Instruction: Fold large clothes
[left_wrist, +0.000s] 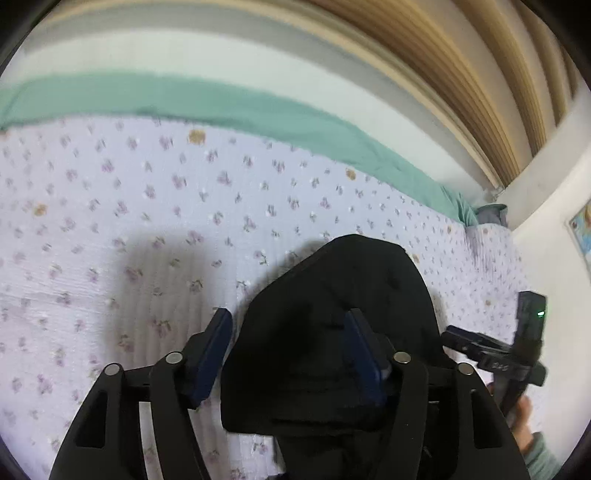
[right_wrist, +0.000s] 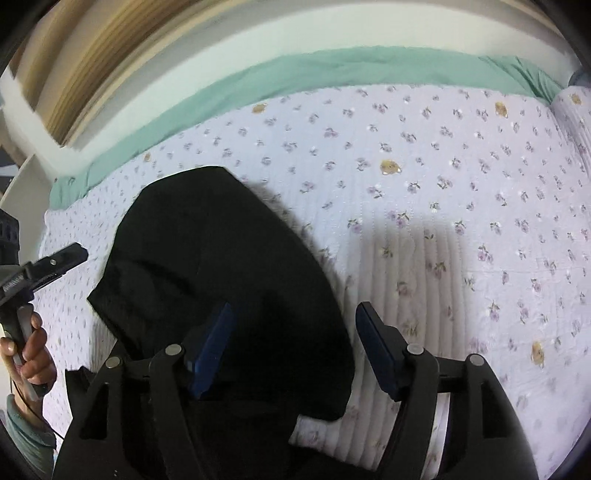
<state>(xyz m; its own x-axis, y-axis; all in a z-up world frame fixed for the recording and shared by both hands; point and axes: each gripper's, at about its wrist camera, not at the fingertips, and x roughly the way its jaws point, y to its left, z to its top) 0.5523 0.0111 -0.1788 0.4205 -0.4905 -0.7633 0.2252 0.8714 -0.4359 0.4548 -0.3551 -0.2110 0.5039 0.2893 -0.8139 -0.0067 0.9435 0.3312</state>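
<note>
**Squaring up a black garment on the floral bed**

The black garment (right_wrist: 221, 280) lies bunched on the floral quilt (right_wrist: 443, 192), on the side of the quilt towards the beige curtain (left_wrist: 461, 74), with the green blanket (right_wrist: 332, 70) running along the quilt's far edge beyond it. It looks already doubled over into a rounded, uneven heap — no clean edge shows, and what kind of garment it is I cannot tell.

Both tools hover over the garment's near end. The left gripper (left_wrist: 288, 354) has its jaws spread wide with nothing between the pads; its right pad sits in front of the dark cloth, its left pad over bare quilt. The right gripper (right_wrist: 295, 350) is likewise spread and empty, left pad over the garment, right pad over quilt.

My judgement is that the step in hand is taking hold for the next fold. To do it well:

- Pick the two near corners, one per gripper, rather than pinching mid-cloth — a central pinch would drag the heap into a knot.
- Close on a single layer edge if one can be found.
- Lift both sides evenly, then carry the fold towards the green blanket and lay it flat.
</note>
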